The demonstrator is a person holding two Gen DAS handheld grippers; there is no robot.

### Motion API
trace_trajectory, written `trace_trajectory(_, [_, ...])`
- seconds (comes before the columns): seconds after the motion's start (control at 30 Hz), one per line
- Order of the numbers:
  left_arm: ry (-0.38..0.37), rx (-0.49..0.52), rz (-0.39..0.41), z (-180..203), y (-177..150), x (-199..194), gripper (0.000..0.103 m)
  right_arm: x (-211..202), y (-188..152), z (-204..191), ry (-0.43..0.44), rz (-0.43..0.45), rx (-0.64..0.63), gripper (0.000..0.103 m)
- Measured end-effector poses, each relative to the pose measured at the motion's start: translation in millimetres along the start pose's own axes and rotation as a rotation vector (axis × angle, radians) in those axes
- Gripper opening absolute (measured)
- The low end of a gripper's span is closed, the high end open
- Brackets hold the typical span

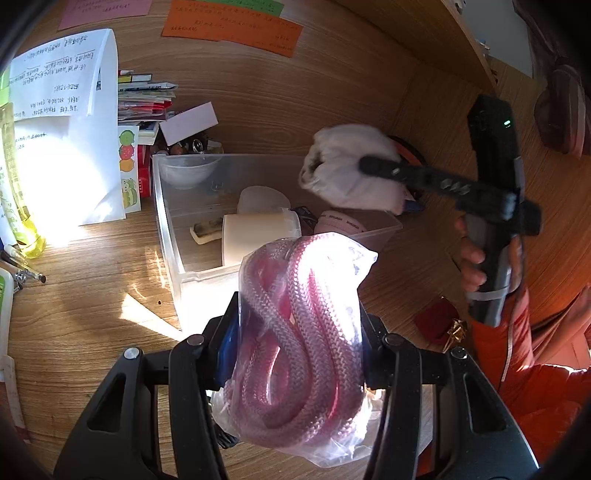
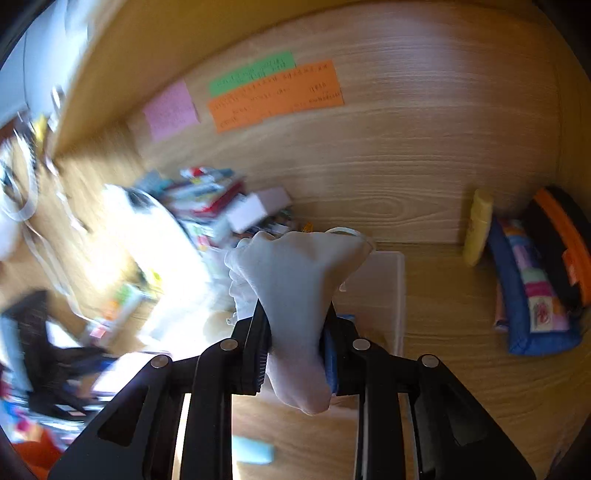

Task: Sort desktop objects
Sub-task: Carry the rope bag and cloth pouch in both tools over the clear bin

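My left gripper [image 1: 299,332] is shut on a clear plastic bag of pink rope [image 1: 295,332], held just in front of a clear plastic bin [image 1: 166,206] on the wooden desk. The bin holds a white cup [image 1: 255,236], a small bowl [image 1: 188,171] and other small items. My right gripper [image 2: 295,332] is shut on a bunched white sock [image 2: 295,288]. In the left wrist view the right gripper [image 1: 373,166] holds that sock [image 1: 343,166] above the bin's far right corner.
White papers [image 1: 62,122] and a stack of booklets [image 1: 144,99] lie left of the bin, with a yellow bottle [image 1: 14,184] and pens [image 1: 26,269] at the far left. Sticky notes [image 1: 232,26] hang on the back panel. A blue pouch [image 2: 532,295] and yellow tube [image 2: 476,229] lie at right.
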State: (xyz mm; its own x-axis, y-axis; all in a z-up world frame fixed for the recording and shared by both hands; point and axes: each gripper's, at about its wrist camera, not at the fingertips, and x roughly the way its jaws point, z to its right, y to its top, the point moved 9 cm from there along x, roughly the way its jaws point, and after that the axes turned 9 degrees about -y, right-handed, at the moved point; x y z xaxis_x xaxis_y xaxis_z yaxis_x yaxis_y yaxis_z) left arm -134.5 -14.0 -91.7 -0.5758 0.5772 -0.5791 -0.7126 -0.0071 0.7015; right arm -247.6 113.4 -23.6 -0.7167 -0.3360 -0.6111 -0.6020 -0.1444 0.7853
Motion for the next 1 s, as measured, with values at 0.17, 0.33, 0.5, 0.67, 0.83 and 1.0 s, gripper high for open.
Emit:
trace_trajectory(0.17, [-0.004, -0.003, 0.027, 3, 7, -12, 0.051, 32, -17, -11, -0.013, -0.054, -0.053, 0.022])
trace_trajectory(0.33, [0.009, 0.001, 0.062, -1, 22, -22, 0.051, 40, -22, -3, 0.018, -0.074, -0.012, 0.022])
trace_trajectory(0.5, [0.028, -0.019, 0.066, -16, 40, -15, 0.051, 46, -24, 1, 0.008, -0.091, 0.004, 0.023])
trace_trajectory(0.67, [0.06, -0.019, 0.062, -30, 58, -2, 0.051, 46, -25, -1, -0.007, -0.084, -0.027, 0.026])
trace_trajectory(0.83, [0.111, -0.01, 0.051, -42, 72, 15, 0.051, 47, -25, -1, -0.037, -0.073, -0.056, 0.029])
trace_trajectory(1.0, [0.141, 0.012, 0.023, -46, 78, 35, 0.051, 45, -27, -2, -0.095, -0.058, -0.115, 0.048])
